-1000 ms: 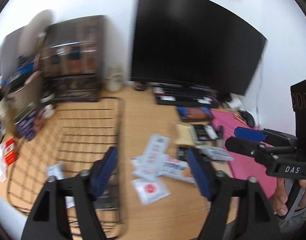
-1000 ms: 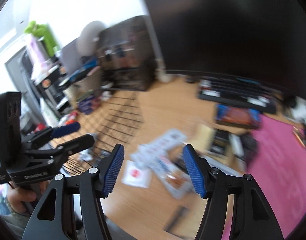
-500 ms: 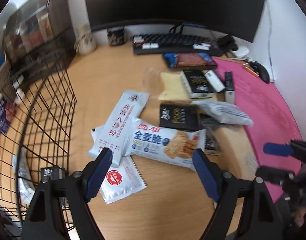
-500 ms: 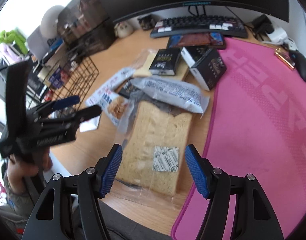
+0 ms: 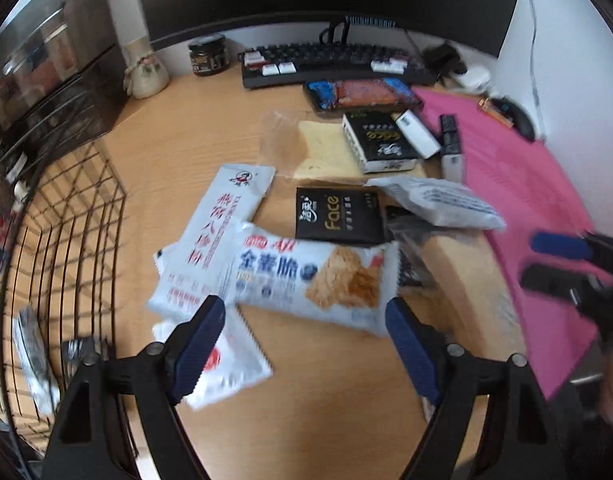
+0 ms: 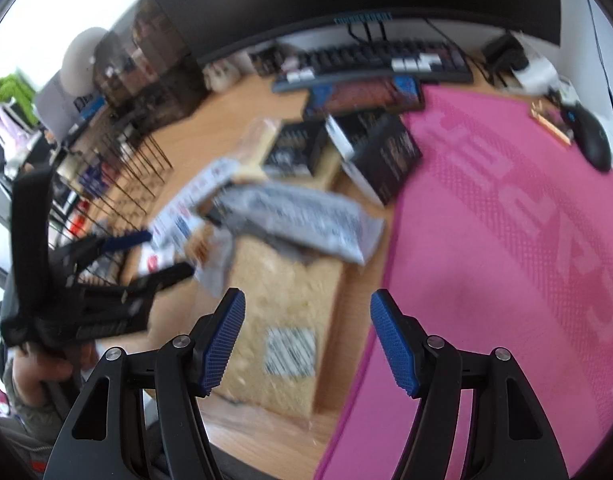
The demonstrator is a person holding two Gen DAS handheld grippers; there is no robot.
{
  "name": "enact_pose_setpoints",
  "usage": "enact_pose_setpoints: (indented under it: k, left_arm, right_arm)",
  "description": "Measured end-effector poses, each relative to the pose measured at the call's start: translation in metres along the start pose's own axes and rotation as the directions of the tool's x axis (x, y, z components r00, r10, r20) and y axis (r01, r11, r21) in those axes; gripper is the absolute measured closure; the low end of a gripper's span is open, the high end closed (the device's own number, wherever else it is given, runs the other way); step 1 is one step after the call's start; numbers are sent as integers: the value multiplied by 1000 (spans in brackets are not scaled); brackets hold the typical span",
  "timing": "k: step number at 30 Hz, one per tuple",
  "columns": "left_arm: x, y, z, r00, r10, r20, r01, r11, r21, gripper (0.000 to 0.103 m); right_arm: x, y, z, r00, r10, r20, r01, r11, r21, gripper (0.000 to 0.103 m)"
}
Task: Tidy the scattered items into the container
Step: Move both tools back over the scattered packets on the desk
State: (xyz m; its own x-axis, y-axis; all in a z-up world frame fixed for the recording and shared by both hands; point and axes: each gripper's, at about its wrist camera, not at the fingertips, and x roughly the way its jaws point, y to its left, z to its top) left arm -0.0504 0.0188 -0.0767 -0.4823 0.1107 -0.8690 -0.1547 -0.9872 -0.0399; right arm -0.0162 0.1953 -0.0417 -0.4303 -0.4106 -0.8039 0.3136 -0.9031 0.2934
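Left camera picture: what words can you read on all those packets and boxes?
"Face": gold letters on the flat black packet.
"全麦脆": blue characters on the cracker packet.
Long white sachet: red characters, too blurred to read.
Black box: gold writing, too small.
Grey packet: print too small.
Right camera: everything too blurred.

right view motion-blurred | wire basket (image 5: 66, 240) cut off left
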Motion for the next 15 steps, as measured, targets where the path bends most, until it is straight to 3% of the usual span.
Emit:
enact_pose_setpoints:
  k: [5, 7, 10, 15]
  left_arm:
    - [10, 16, -14, 998, 51, -49, -53, 997, -51, 19]
    - [18, 20, -16, 996, 47, -81, -52, 996, -66, 19]
    - [21, 20, -16, 996, 18, -84, -24, 997, -73, 19]
    - [28, 23, -9, 994, 79, -80, -84, 995, -56, 19]
  right_arm:
    - [16, 16, 31, 995, -89, 50, 96, 984, -152, 37]
    - [22, 9, 40, 990, -125, 65, 133, 981, -141, 37]
    - [33, -7, 48, 996, -91, 23, 93, 990, -106, 37]
    - [27, -28, 63, 980, -180, 84, 187, 978, -87, 37]
